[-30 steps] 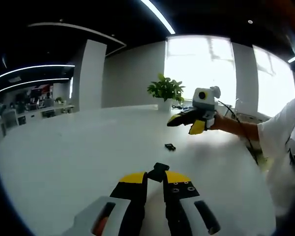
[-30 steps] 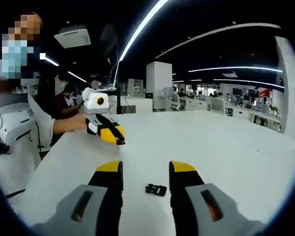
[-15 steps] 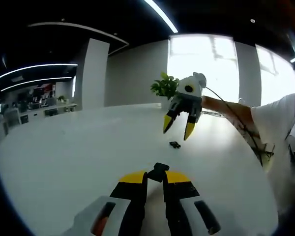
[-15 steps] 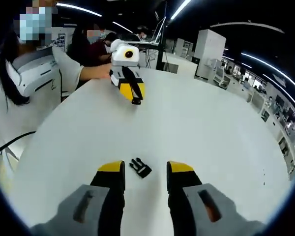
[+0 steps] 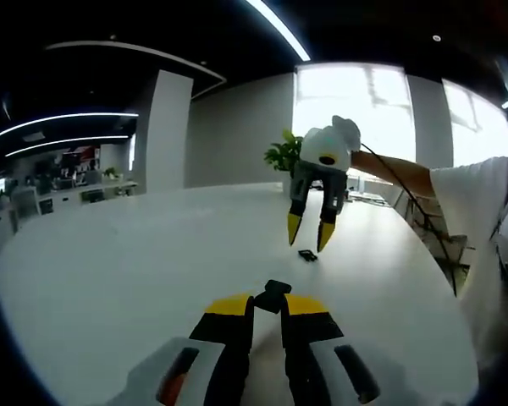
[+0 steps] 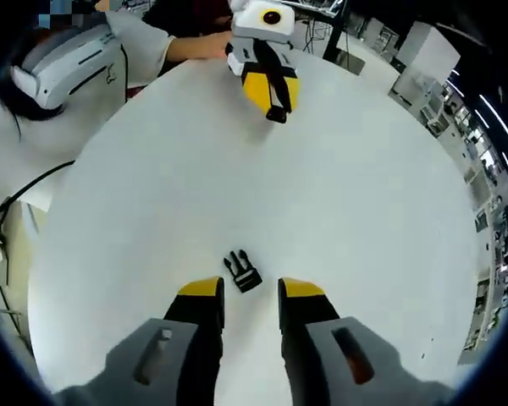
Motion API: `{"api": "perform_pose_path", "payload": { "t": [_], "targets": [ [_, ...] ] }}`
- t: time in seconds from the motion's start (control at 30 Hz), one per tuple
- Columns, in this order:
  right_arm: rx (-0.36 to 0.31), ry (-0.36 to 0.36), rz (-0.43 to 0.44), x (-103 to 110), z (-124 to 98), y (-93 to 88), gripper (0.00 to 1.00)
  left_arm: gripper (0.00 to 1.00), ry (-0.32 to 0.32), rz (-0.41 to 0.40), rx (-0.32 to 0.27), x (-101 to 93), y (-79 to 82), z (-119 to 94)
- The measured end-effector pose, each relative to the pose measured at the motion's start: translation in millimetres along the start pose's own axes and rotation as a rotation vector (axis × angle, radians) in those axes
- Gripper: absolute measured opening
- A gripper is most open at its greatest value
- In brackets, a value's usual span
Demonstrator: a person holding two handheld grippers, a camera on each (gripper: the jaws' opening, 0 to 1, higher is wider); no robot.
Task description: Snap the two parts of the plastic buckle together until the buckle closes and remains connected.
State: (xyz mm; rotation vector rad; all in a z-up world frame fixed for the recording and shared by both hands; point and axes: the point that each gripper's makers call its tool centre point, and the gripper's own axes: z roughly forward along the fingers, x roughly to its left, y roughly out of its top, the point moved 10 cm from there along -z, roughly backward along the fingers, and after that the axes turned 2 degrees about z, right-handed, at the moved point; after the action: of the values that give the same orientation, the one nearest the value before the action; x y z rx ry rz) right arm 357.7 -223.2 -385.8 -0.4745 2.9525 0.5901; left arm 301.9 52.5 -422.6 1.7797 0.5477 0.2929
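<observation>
In the left gripper view the jaws are closed on one black buckle part (image 5: 276, 295), which pokes out just past the yellow tips of the left gripper (image 5: 267, 306). Beyond it, over the white tabletop (image 5: 135, 254), the right gripper (image 5: 308, 233) hangs tips-down with its jaws apart, and the other buckle part (image 5: 307, 255) lies on the surface just below those tips. A person's sleeve (image 5: 478, 203) shows at the right edge, and a potted plant (image 5: 281, 156) stands behind the gripper.

In the right gripper view the jaws stand open, nothing between them, and the loose buckle part (image 6: 243, 271) lies flat on the tabletop (image 6: 364, 194) just ahead of the right gripper (image 6: 251, 292), in line with the gap and turned at a slant. The left gripper (image 6: 269, 85) is well apart across the tabletop, its piece held at its tips.

The step in hand looks like the pick-up of the loose part. To do it well, the right jaws should come straight down so the piece sits between them, and close across its body, not on the mating end; which end that is I cannot tell here. A flat, light piece may skid or twist, so a slow close seems wise. The mating end should stay free and facing the held piece.
</observation>
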Motion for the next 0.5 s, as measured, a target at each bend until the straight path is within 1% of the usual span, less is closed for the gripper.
{"api": "perform_pose_path", "payload": {
  "t": [0.07, 0.1, 0.17, 0.2, 0.27, 0.37, 0.5],
  "targets": [
    [0.041, 0.001, -0.031, 0, 1, 1.6, 0.24, 0.12, 0.001, -0.001, -0.002, 0.4, 0.1, 0],
    [0.038, 0.003, -0.042, -1, 1, 4.2, 0.23, 0.12, 0.001, -0.001, -0.003, 0.5, 0.2, 0],
    [0.075, 0.018, -0.063, -1, 0, 6.3, 0.23, 0.12, 0.000, -0.001, -0.005, 0.5, 0.5, 0],
    [0.097, 0.030, -0.068, -2, 0, 7.1, 0.23, 0.12, 0.000, 0.000, -0.006, 0.5, 0.8, -1],
    [0.113, 0.044, -0.074, -3, 1, 8.6, 0.23, 0.12, 0.001, 0.000, -0.012, 0.6, 1.7, -2],
    [0.161, 0.090, -0.093, -6, 3, 9.7, 0.21, 0.12, 0.003, -0.003, -0.021, 0.9, 2.7, -3],
    [0.192, 0.113, -0.118, -10, 5, 15.7, 0.19, 0.12, 0.007, -0.004, -0.030, 2.2, 4.2, -4]
  ]
}}
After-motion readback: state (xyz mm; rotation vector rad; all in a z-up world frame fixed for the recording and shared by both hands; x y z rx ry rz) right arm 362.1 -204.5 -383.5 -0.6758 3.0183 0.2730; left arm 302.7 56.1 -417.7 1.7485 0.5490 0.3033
